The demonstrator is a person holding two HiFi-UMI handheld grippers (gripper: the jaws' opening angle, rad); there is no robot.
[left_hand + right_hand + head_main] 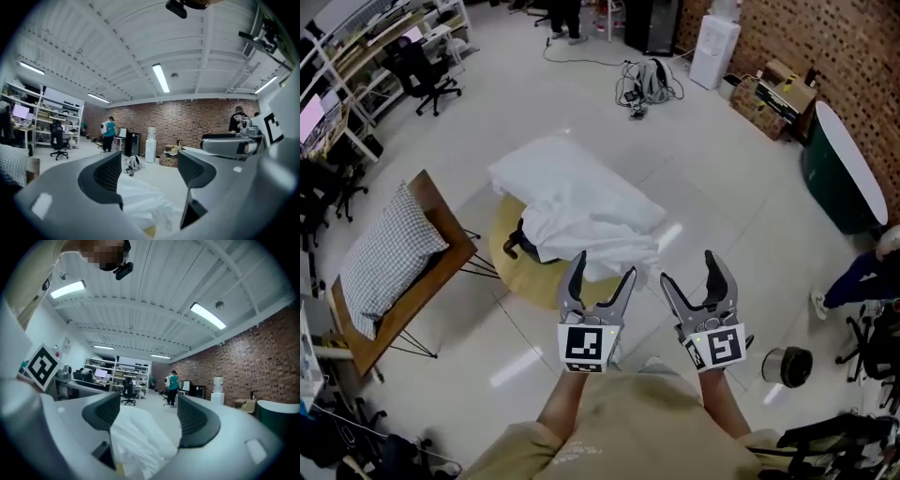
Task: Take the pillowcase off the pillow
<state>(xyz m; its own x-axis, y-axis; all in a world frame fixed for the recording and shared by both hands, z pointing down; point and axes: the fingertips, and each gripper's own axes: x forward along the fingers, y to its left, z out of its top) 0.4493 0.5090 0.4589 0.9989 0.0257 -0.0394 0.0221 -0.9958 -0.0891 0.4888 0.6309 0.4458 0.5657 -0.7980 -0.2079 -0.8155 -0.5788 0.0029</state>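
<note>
A white pillow in its white pillowcase point(572, 208) lies rumpled over a round yellow table point(511, 258). Both grippers hang side by side just short of its near edge, held up and apart from the cloth. My left gripper point(600, 274) stands open with nothing between its jaws. My right gripper point(687, 270) is also open and empty. The left gripper view shows the white cloth point(143, 201) low between the jaws. In the right gripper view the cloth point(138, 439) fills the lower middle beyond the jaws.
A checked pillow point(386, 258) rests on a tilted wooden board point(441, 220) to the left. A dark tin point(787, 366) sits on the floor at the right. Desks and office chairs point(422, 70) line the far left; boxes point(773, 94) stand by the brick wall.
</note>
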